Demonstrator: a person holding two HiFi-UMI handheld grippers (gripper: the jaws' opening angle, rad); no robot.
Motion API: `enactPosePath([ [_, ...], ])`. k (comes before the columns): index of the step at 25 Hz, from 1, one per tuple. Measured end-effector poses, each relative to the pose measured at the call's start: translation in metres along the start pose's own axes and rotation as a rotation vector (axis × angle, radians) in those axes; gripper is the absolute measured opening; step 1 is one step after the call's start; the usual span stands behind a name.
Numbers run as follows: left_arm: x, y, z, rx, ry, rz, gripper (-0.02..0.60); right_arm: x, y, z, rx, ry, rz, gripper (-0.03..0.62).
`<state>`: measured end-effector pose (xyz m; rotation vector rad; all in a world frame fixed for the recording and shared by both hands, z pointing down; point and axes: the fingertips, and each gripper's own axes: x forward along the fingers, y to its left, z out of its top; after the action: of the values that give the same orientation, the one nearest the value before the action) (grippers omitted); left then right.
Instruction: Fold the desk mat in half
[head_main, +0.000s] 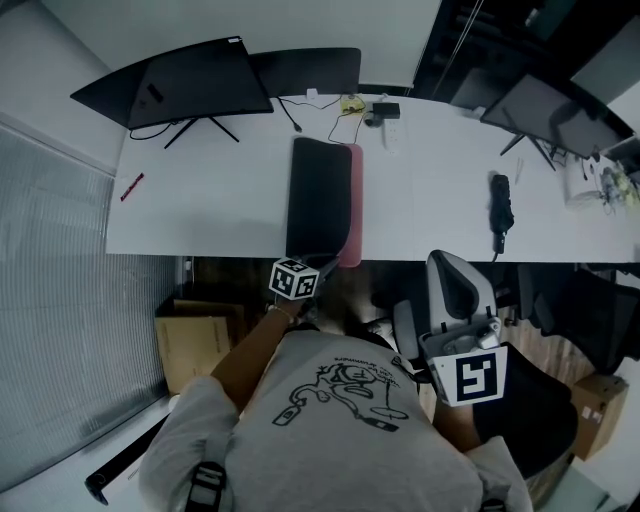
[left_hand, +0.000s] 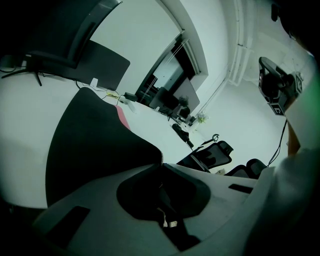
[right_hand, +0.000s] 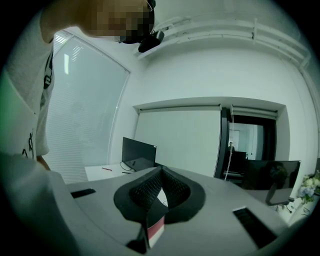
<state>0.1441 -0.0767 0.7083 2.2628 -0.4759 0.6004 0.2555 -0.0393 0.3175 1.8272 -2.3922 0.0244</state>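
The desk mat (head_main: 318, 195) lies lengthwise across the white desk (head_main: 210, 215). Its black side faces up and a pink strip (head_main: 353, 200) shows along its right edge. The mat's near end hangs over the desk's front edge. My left gripper (head_main: 315, 268) is at that end, its jaws shut on the mat's near edge. In the left gripper view the black mat (left_hand: 95, 140) runs right up to the closed left gripper (left_hand: 161, 160). My right gripper (head_main: 452, 275) is held off the desk to the right, shut and holding nothing. In its own view the right gripper (right_hand: 161, 171) points level at the far wall.
A black monitor (head_main: 190, 85) stands at the desk's back left and another (head_main: 545, 115) at the back right. A red pen (head_main: 132, 186) lies at the left. A black folded umbrella (head_main: 500, 208) lies right of the mat. Cables and a plug (head_main: 375, 110) sit behind the mat. A cardboard box (head_main: 195, 345) stands under the desk.
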Motion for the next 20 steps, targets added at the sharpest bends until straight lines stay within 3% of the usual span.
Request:
enactPosePath([
  [20,0.026,-0.010,-0.002,0.029,0.051,-0.021,0.032,-0.010,-0.017,0.000,-0.008,0.009,-0.028,0.006],
])
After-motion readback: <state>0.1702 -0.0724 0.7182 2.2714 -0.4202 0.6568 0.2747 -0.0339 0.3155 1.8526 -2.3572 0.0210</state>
